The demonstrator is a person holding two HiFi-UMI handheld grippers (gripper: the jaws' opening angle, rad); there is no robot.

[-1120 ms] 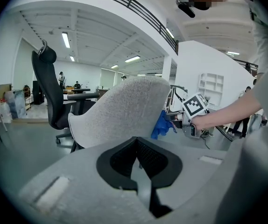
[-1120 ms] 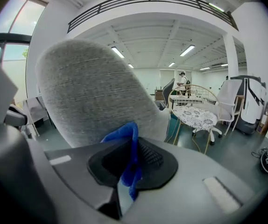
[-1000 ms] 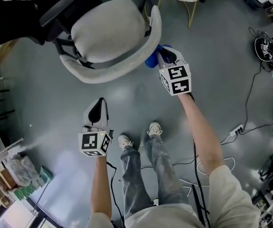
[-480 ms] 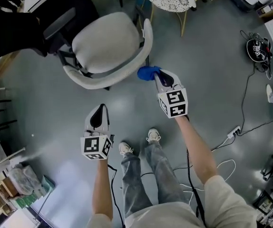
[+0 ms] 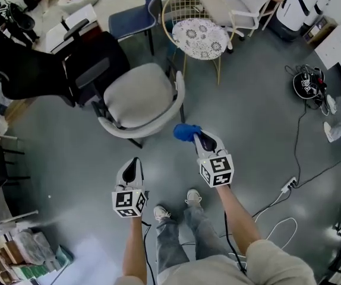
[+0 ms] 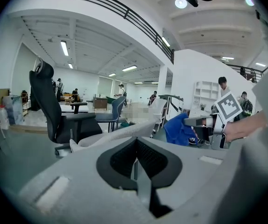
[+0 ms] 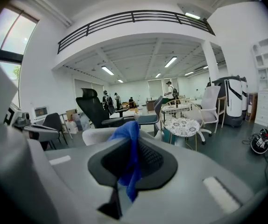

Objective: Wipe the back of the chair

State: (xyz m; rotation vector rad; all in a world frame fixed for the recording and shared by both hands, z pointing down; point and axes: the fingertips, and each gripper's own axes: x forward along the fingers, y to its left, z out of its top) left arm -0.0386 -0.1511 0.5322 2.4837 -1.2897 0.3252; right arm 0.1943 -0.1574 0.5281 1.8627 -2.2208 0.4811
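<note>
The right claw (image 5: 202, 138) was clamped tight on the blue cloth (image 5: 185, 132), which bunched out past its tips and hung down between the jaws in the right gripper view. A second earlier that cloth had been pressed against the curved back (image 5: 178, 97) of the grey chair (image 5: 136, 94). Now it stood clear of the back, near but not touching, and the whole chair sat farther off (the person seemed to have stepped away). The left claw (image 5: 133, 164) hung lower over the floor, jaws together on nothing. I judged the wiping stroke finished or paused; another pass would need the cloth brought to the back again.
</note>
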